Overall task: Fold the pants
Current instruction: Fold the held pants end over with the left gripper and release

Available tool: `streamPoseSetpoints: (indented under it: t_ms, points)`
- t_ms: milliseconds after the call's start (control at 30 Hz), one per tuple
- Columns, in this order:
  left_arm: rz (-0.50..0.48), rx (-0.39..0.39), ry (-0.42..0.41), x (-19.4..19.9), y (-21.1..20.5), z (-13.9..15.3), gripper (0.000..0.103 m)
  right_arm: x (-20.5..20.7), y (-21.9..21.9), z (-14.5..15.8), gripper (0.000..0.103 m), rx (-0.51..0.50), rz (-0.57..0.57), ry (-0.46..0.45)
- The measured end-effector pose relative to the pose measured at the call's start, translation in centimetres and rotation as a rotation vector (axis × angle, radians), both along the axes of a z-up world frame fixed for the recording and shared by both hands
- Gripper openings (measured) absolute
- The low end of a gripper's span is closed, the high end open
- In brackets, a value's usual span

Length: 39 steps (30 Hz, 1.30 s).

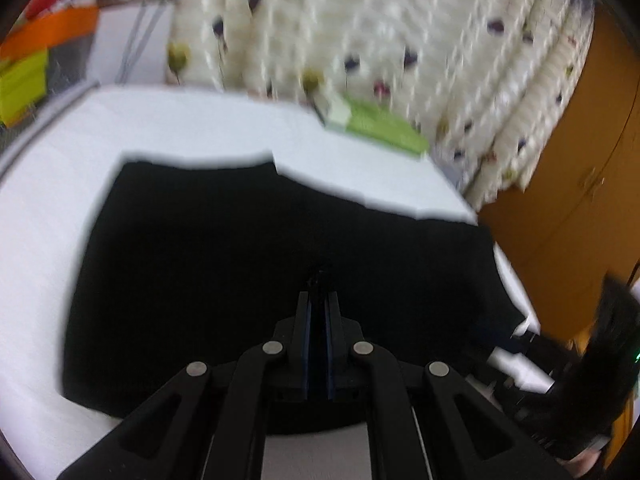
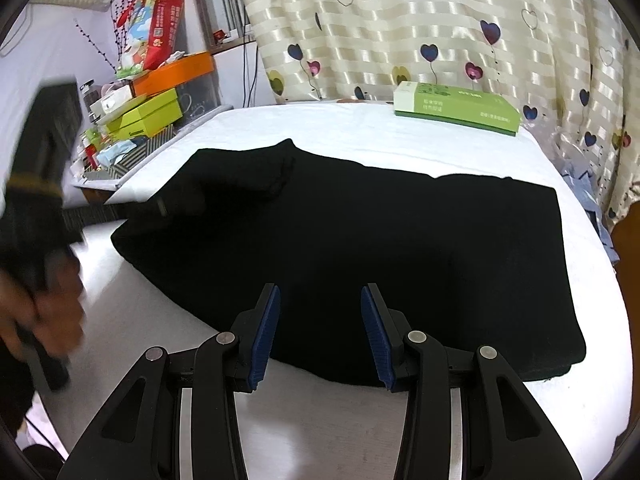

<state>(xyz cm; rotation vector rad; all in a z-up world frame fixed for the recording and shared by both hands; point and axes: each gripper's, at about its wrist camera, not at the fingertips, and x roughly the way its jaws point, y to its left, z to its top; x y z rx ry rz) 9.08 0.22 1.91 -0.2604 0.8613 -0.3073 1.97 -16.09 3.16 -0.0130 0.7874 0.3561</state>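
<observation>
The soft black fabric pants (image 2: 360, 248) are seen lying flat on the white-covered table (image 2: 440, 136), seemingly folded once, with further folds judged to remain; the left gripper (image 1: 319, 280) is closed, apparently pinching cloth, the right gripper (image 2: 320, 300) is spread wide.

My right gripper (image 2: 320, 300), fingers spread apart, hovers over the near edge of the black pants (image 2: 360, 256) lying flat on the white table (image 2: 360, 128); a green box (image 2: 456, 110) sits beyond
</observation>
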Motion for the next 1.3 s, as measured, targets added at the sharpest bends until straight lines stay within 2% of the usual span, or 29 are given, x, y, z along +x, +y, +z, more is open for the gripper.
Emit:
streamPoseSetpoints:
  t_ms: [67,333,533,667,833,933,1000,1133,1300]
  points:
    - [-0.005,0.008,0.020,-0.3,-0.2,-1.0,0.007,0.0,-0.1,-0.1,0.044,0.006,0.001,0.005]
    - [-0.030,-0.041,-0.014,-2.1,0.2,-0.3,0.007,0.4,0.1,-0.1,0.044,0.025,0.008,0.012]
    - [-0.065,-0.060,0.012,-2.2,0.1,-1.9,0.007,0.7,0.6,-0.3,0.043,0.034,0.021,0.027]
    - [-0.059,-0.087,0.011,-2.5,0.7,-1.1,0.007,1.1,0.8,-0.3,0.044,0.040,0.025,0.038]
    - [-0.085,-0.102,-0.051,-4.3,1.5,1.0,0.011,1.3,1.3,0.3,0.044,0.042,0.032,0.024]
    - [-0.040,-0.076,-0.106,-5.1,3.2,2.1,0.021,1.5,1.8,0.4,0.044,0.045,0.041,0.020]
    - [0.053,-0.002,-0.133,-4.9,4.8,2.2,0.022,1.7,2.3,0.3,0.044,0.043,0.051,0.023]
    - [0.216,0.099,-0.087,-3.5,8.1,0.9,0.022,2.1,4.1,0.3,0.044,0.038,0.096,0.024]
    - [0.231,0.116,-0.039,-2.8,8.8,-0.8,0.022,3.0,6.2,-0.5,0.043,0.036,0.140,0.038]
